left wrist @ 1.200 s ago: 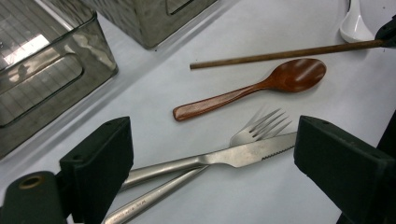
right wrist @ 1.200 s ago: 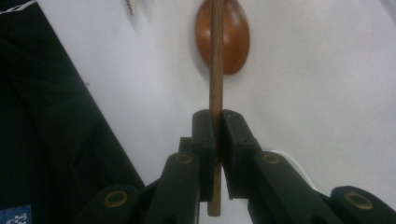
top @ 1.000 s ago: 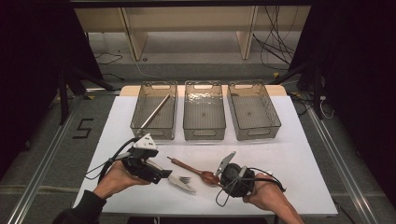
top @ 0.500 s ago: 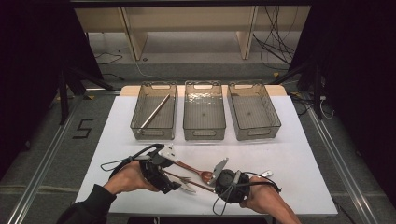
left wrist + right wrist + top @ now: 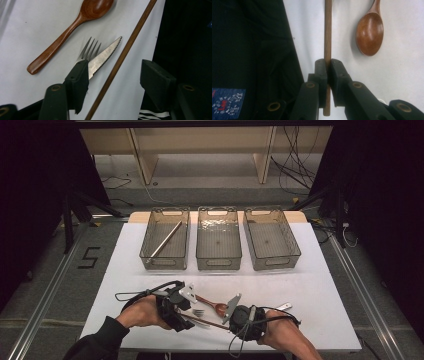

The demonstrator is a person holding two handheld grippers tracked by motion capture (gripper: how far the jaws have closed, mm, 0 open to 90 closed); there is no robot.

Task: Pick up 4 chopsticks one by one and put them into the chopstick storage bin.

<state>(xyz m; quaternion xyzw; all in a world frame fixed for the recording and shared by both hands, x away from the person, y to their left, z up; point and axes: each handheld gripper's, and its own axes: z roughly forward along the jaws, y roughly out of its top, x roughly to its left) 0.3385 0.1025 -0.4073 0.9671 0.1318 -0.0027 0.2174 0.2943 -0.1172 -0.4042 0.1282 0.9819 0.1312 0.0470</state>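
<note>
Two sets of tongs are in play at the near edge of my bench [image 5: 310,285], and the wooden stick [image 5: 327,37] is what the move turns on. My right tongs [image 5: 328,65] are clamped hard on it near its end, jaws pressed together with the stick running straight ahead of them along their own line. From my left tongs [image 5: 113,72] that same stick [image 5: 122,55] passes diagonally through the wide-open gap between the jaws, touching neither, so I hold nothing on that side. A serrated knife [image 5: 105,56] and a fork [image 5: 88,49] lie just beyond my left jaw, the knife partly under it, and a wooden spoon [image 5: 67,35] sits farther out. In the high view the left tongs [image 5: 186,306] and right tongs [image 5: 232,312] face each other closely. I judge the right hand has the stick ready to lift; three clear bins [image 5: 218,262] wait well beyond.
</note>
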